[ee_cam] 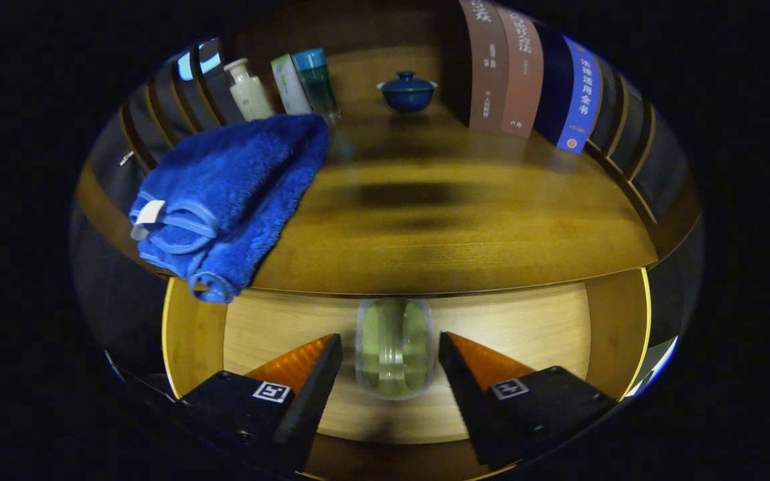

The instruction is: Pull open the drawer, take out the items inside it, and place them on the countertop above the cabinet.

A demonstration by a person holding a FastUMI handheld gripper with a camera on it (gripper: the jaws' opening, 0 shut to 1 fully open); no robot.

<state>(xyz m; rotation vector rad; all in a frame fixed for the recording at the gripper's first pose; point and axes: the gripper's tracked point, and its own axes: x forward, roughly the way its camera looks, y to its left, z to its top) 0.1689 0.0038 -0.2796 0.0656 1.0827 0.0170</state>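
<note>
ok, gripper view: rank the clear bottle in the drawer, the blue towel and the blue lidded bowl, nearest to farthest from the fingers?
1. Clear greenish plastic bottle: lying in the open wooden drawer, between the open gripper fingers, untouched.
2. Folded blue terry towel: on the wooden countertop, beyond the fingers to the left, overhanging the edge.
3. Dark blue lidded ceramic bowl: at the countertop's back, straight ahead.

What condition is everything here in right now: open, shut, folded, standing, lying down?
Wooden drawer: pulled open.
Clear greenish plastic bottle: lying in the drawer, between the fingers, not gripped.
Gripper: open, fingers either side of the bottle.
Blue fluffy towel: folded, on the wooden countertop, overhanging its front edge.
Blue lidded ceramic bowl: lid on.
Books: upright, closed.
White pump bottle: standing.
</note>
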